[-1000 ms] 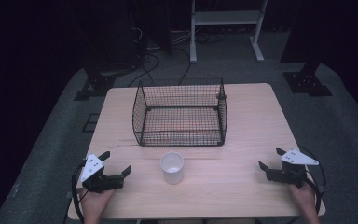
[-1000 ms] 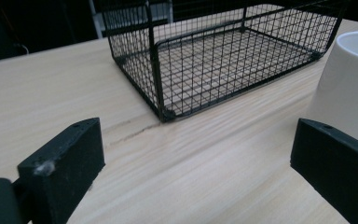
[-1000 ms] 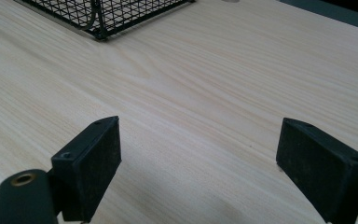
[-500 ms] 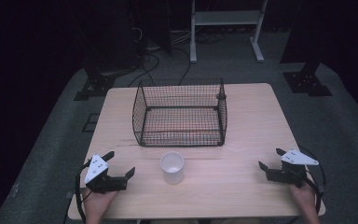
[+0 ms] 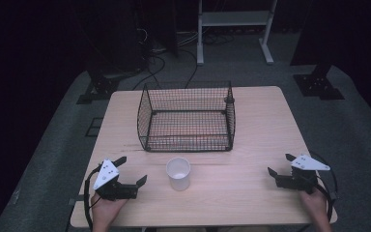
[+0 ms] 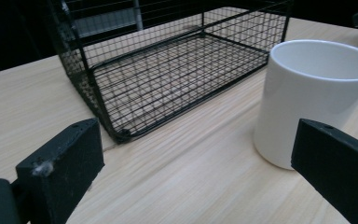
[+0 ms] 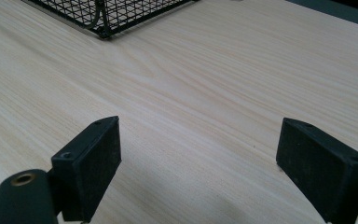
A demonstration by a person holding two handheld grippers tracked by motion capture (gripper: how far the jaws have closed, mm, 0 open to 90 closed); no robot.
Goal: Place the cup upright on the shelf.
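**White cup waits before wire basket**

A smooth, white, cylindrical cup (image 5: 178, 173) stands upright on the pale wood-grain desk (image 5: 265, 125), just in front of a black wire-mesh basket (image 5: 187, 117). The left gripper (image 5: 131, 170), fingers spread wide and empty, sits beside the cup. The right gripper (image 5: 279, 165) rests well apart, equally open.
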